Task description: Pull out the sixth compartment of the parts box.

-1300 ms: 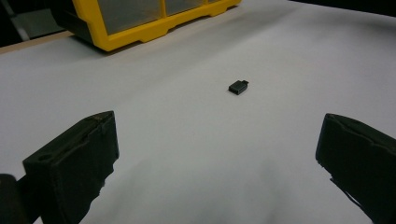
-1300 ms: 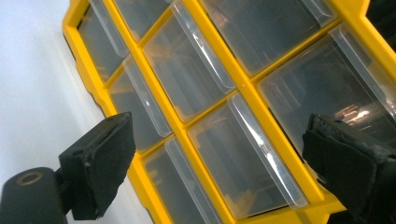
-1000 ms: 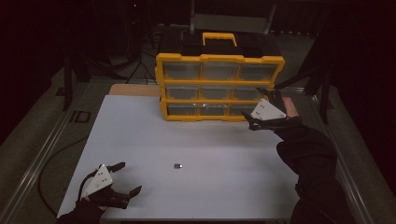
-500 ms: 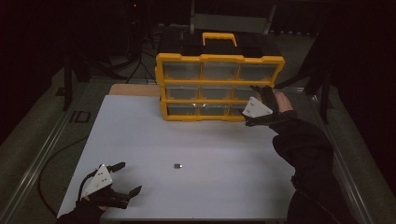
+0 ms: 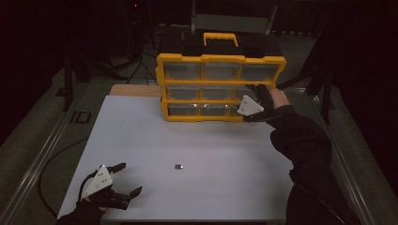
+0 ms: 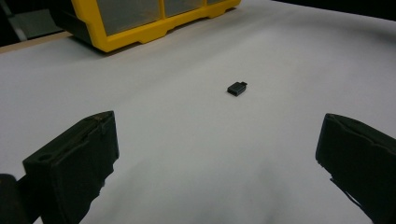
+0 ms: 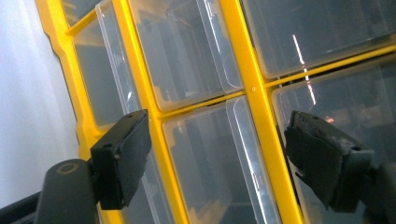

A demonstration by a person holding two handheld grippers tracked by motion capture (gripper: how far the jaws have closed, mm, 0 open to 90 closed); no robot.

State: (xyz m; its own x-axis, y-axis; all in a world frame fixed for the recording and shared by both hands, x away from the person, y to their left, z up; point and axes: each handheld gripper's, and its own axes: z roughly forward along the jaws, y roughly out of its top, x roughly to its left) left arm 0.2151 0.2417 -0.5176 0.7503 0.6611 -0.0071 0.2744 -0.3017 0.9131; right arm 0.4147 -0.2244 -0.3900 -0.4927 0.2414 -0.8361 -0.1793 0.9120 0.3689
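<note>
Drawer cabinet: yellow organiser (image 5: pixel 220 86) stands at the worktop's (image 5: pixel 187 140) far edge.
Right gripper: right gripper (image 7: pixel 219 154) has moved in from the cabinet's right side to its lower-right clear drawers (image 7: pixel 219 172); jaws have just been narrowing, nothing between them, gripping nothing.
Meaning: likely lining up to pull a drawer.
Left gripper: left gripper (image 6: pixel 215 154) has not moved, jaws spread wide and empty, facing a small dark adapter (image 6: pixel 237 88) lying mid-worktop.

White table top (image 5: pixel 141 140) on a wooden board (image 5: pixel 133 90), lit from above — surroundings dark. Metal rail (image 5: pixel 37 161) along the left edge; black stand legs (image 5: pixel 70 79) and grey floor (image 5: pixel 112 56) behind.
</note>
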